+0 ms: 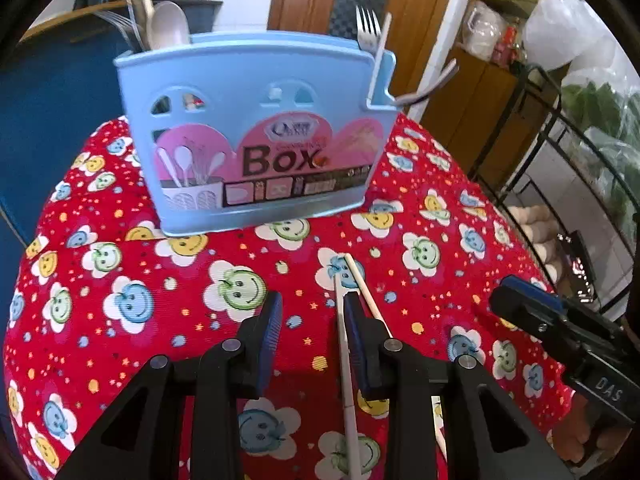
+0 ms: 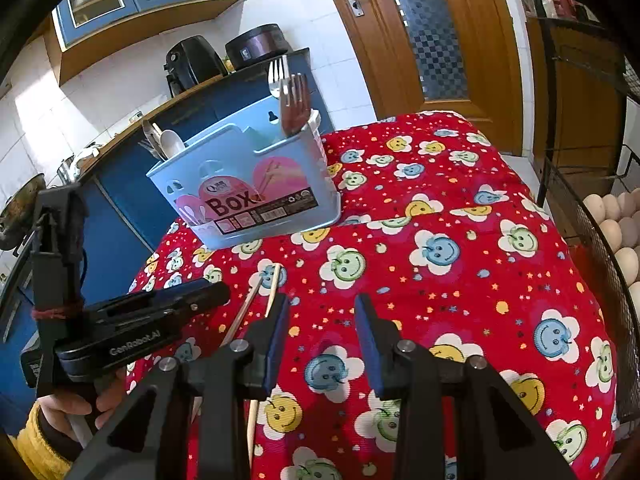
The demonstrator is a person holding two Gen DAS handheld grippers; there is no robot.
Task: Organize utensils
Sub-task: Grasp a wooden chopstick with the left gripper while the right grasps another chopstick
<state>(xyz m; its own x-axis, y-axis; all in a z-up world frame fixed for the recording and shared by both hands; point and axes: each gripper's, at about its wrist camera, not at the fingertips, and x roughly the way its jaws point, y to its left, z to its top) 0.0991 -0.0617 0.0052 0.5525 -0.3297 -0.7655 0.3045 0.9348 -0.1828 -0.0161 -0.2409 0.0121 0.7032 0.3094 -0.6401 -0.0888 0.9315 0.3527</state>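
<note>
Two chopsticks (image 1: 362, 292) lie on the red cloth (image 1: 120, 280) before the blue box (image 1: 256, 136). From the left wrist, the left gripper (image 1: 310, 320) hangs over them, jaws partly apart and empty, one stick running under its right finger. From the right wrist, the right gripper (image 2: 322, 320) is likewise half open and empty, the chopsticks (image 2: 260, 296) just left of it, the box (image 2: 248, 184) beyond holding forks (image 2: 290, 96).

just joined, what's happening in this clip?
A person holds a gripper in each hand over a table with a red smiley cloth. Two chopsticks lie loose on it, beside the left gripper. Both the left and the right gripper have open, empty jaws. The blue utensil box already holds forks and spoons.
</note>
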